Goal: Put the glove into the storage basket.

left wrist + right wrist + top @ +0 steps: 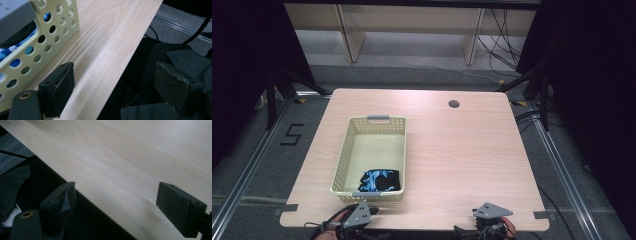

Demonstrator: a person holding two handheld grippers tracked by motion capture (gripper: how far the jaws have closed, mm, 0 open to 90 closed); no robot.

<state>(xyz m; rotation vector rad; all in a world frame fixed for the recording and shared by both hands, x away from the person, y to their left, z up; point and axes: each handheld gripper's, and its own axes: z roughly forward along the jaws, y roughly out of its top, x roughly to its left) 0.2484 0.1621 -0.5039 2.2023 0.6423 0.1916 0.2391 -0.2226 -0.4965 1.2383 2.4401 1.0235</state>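
In basket [343, 159], near end: 1 black-blue cloth [379, 180]; claws outside.

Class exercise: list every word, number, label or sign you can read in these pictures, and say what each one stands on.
"5": a black figure marked on the grey floor left of the table, in the high view.
No readable text shows on the basket, the cloth in it, or either gripper.

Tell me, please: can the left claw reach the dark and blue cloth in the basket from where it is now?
Probably yes. The left claw is open, just outside the basket's near wall, and the cloth lies right behind that wall. The basket top is open, so it must go over the rim.
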